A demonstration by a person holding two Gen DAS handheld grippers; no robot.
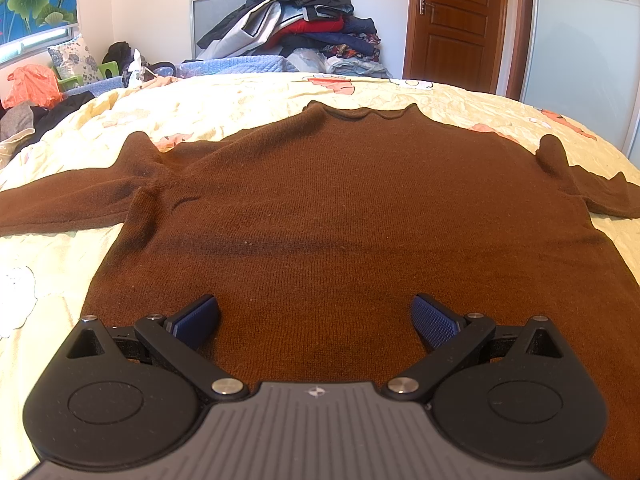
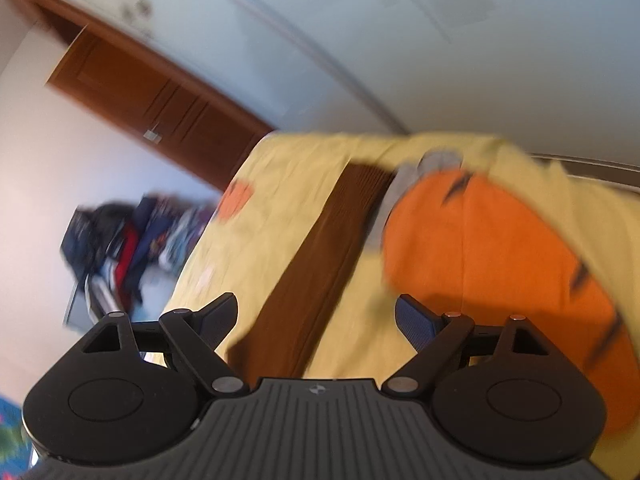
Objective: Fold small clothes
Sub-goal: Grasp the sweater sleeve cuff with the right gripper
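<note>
Left gripper (image 1: 316, 322): jaws spread wide, nothing between them, hanging low over the near hem of the brown knit sweater (image 1: 340, 216). Can't tell if the blue pads (image 1: 434, 322) touch the knit; they look just above it. Reads as lined up centre on the hem, not committed to a pinch yet.

Sweater lies flat on the yellow floral bedspread (image 1: 248, 96), collar at the far end, both sleeves out sideways. Left sleeve (image 1: 60, 208) runs off toward the left frame edge; right sleeve (image 1: 592, 192) is shorter in view with a bunched lump at the shoulder. Spread like this it looks prepped for a sleeves-in fold, none started by my read.

Right gripper (image 2: 316, 322): also wide, empty. Its view is tilted and motion-blurred, so it's likely mid-swing. Between and beyond the fingers a brown ribbed strip (image 2: 320, 264) crosses the bedspread, probably that right sleeve, can't confirm. Just right of it sits an orange garment (image 2: 492, 248) with dark marks and something grey at its far end, too blurred to name.

Background: clothes pile (image 1: 304, 20) against the far wall, wooden door (image 1: 456, 20) far right, orange plastic bag (image 1: 32, 84) far left.

Risk: the knit is soft, and a shallow pinch may take one layer only.
</note>
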